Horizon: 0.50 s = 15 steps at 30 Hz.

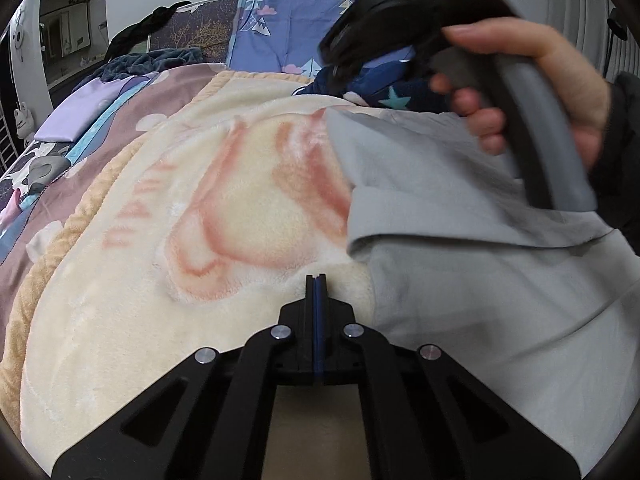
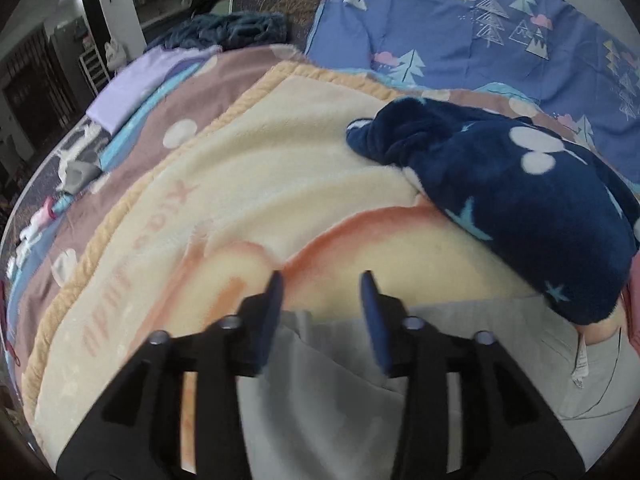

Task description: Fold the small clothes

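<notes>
A light grey garment (image 1: 460,240) lies on the cream and pink fleece blanket (image 1: 200,220), with one part folded over itself. My left gripper (image 1: 316,280) is shut with nothing between its fingers, just off the garment's left edge. My right gripper (image 2: 322,280) is open and empty above the grey garment (image 2: 340,380), near its far edge. The right gripper's handle (image 1: 532,120), held by a hand, hangs over the garment in the left wrist view.
A dark blue fleece garment with stars (image 2: 520,200) lies at the blanket's far right. A blue tree-print quilt (image 2: 460,28) lies behind it. A lilac folded cloth (image 2: 140,88) and small items sit at the far left of the bed.
</notes>
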Available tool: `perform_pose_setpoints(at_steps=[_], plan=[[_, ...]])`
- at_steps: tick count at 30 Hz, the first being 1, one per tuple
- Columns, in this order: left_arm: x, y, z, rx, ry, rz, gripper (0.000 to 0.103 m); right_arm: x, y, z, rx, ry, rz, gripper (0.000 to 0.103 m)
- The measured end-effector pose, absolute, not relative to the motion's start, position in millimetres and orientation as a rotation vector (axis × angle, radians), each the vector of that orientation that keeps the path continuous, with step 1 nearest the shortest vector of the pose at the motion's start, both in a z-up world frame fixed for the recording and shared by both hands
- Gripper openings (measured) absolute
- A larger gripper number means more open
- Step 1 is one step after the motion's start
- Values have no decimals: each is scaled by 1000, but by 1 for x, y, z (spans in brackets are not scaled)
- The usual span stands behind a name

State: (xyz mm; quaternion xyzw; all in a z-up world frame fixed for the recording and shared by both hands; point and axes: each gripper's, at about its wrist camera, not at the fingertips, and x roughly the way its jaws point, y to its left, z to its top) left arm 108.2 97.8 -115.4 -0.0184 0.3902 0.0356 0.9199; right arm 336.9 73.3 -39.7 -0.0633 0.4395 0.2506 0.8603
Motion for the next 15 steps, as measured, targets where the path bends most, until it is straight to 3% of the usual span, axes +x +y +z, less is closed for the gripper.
perform_pose_setpoints(at_steps=[7,15], plan=[[109,95,-116,-30,802,76,0,284,-4,-7,-152,885,574,45],[108,90,-115,-9,801,87,0,204,-151,-62,-54,975,373,45]])
